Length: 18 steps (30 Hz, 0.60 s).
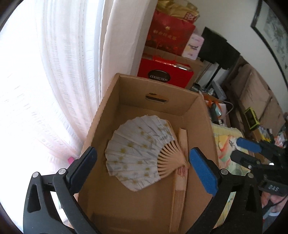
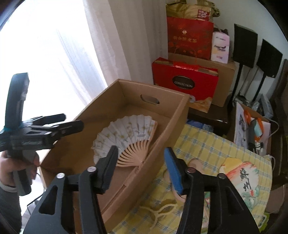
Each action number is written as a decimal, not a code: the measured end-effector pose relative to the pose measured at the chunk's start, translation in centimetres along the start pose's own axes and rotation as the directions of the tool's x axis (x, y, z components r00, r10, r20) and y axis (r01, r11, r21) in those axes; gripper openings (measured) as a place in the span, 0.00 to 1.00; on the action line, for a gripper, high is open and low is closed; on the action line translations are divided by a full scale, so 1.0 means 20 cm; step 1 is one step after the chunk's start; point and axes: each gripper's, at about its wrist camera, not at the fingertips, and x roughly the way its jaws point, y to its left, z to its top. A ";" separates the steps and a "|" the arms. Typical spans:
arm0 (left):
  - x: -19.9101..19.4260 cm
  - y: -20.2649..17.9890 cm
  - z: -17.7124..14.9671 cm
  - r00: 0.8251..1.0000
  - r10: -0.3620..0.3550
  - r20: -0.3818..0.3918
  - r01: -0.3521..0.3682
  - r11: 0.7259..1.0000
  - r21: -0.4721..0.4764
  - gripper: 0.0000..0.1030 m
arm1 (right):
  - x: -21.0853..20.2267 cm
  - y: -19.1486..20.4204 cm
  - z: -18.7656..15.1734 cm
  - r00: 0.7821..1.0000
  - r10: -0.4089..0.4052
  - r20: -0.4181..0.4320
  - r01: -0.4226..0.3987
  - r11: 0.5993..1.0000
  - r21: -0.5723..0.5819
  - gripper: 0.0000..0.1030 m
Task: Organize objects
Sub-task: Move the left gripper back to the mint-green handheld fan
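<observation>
Left claw [image 1: 142,159] stood released, jaws wide and empty, above the cardboard box [image 1: 205,115]. Inside lay an open white folding fan [image 1: 136,153] beside a closed bamboo fan [image 1: 180,176]. Right claw [image 2: 141,169] hung released over the box's edge; another painted fan [image 2: 246,178] lay on the yellow checked cloth [image 2: 207,142].

surface: yellow checked cloth [image 2: 207,144] | on it: cardboard box [image 2: 172,129], painted fan [image 2: 246,180]

Bright window behind a sheer white curtain [image 1: 54,81] — pale wall [image 2: 234,14], framed picture [image 1: 273,34].
</observation>
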 end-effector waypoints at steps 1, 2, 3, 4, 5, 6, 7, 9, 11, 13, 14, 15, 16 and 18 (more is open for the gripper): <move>-0.02 -0.01 -0.02 1.000 -0.003 0.006 0.003 1.000 0.002 1.00 | -0.01 -0.01 -0.01 1.000 -0.006 0.003 0.006 1.000 0.005 0.65; -0.05 -0.01 -0.04 1.000 -0.008 0.009 0.008 1.000 0.000 1.00 | -0.03 -0.01 -0.02 1.000 -0.009 0.006 0.009 1.000 0.013 0.69; -0.08 -0.02 -0.06 1.000 -0.012 0.014 0.012 1.000 -0.003 1.00 | -0.05 -0.02 -0.03 1.000 -0.009 0.009 0.009 1.000 0.019 0.70; -0.10 -0.02 -0.07 1.000 -0.014 0.019 0.014 1.000 -0.004 1.00 | -0.06 -0.02 -0.05 1.000 -0.008 0.011 0.007 1.000 0.024 0.71; -0.13 -0.03 -0.09 1.000 -0.016 0.026 0.016 1.000 -0.003 1.00 | -0.08 -0.03 -0.06 1.000 -0.012 0.012 0.012 1.000 0.029 0.72; -0.15 -0.04 -0.11 0.999 -0.017 0.034 0.017 1.000 0.000 1.00 | -0.09 -0.04 -0.07 1.000 -0.020 0.015 0.019 0.999 0.030 0.73; -0.17 -0.05 -0.12 0.999 -0.018 0.038 0.018 1.000 0.003 1.00 | -0.11 -0.04 -0.09 0.999 -0.030 0.021 0.029 0.999 0.030 0.73; -0.21 -0.08 -0.15 0.999 -0.020 0.050 0.019 1.000 0.014 1.00 | -0.15 -0.05 -0.11 0.999 -0.043 0.030 0.042 0.999 0.029 0.74; -0.25 -0.11 -0.19 0.998 -0.017 0.061 0.015 0.999 0.031 1.00 | -0.19 -0.06 -0.15 0.997 -0.059 0.042 0.057 0.998 0.032 0.75; -0.28 -0.16 -0.22 0.997 -0.017 0.072 0.013 0.999 0.052 1.00 | -0.23 -0.07 -0.19 0.995 -0.080 0.057 0.078 0.996 0.037 0.77; -0.30 -0.18 -0.24 0.997 -0.021 0.076 0.016 0.998 0.065 1.00 | -0.25 -0.07 -0.20 0.994 -0.090 0.062 0.087 0.995 0.041 0.77; -0.31 -0.21 -0.26 0.996 -0.024 0.082 0.018 0.997 0.076 1.00 | -0.27 -0.08 -0.22 0.993 -0.095 0.065 0.092 0.995 0.047 0.77; -0.32 -0.23 -0.28 0.996 -0.027 0.086 0.020 0.996 0.084 1.00 | -0.29 -0.09 -0.24 0.993 -0.098 0.069 0.095 0.994 0.055 0.77; -0.34 -0.27 -0.32 0.995 -0.040 0.086 0.032 0.995 0.093 1.00 | -0.32 -0.10 -0.26 0.991 -0.108 0.074 0.103 0.992 0.066 0.78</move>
